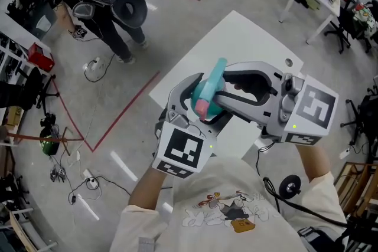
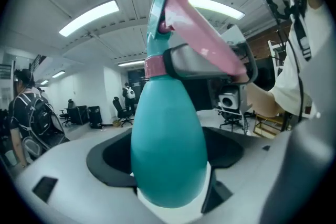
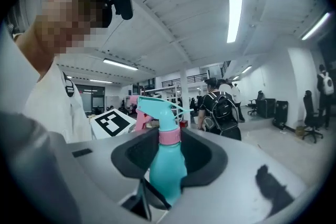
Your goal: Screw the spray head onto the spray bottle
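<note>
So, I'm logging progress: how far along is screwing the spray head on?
Looks done: the spray head sits on the spray bottle, pink collar at the neck. In hand: the left gripper clamps the body, the right gripper grips by the collar, above the white table. Remaining: any final tightening, which I cannot judge, then setting it down.

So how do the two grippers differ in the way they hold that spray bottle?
The left gripper clamps the spray bottle round its fat teal body. The right gripper pinches the slim neck, at the pink collar of the spray head. In the head view the left one points straight ahead, while the right one reaches in from the side. Both are shut on that one bottle, held over the white table.
</note>
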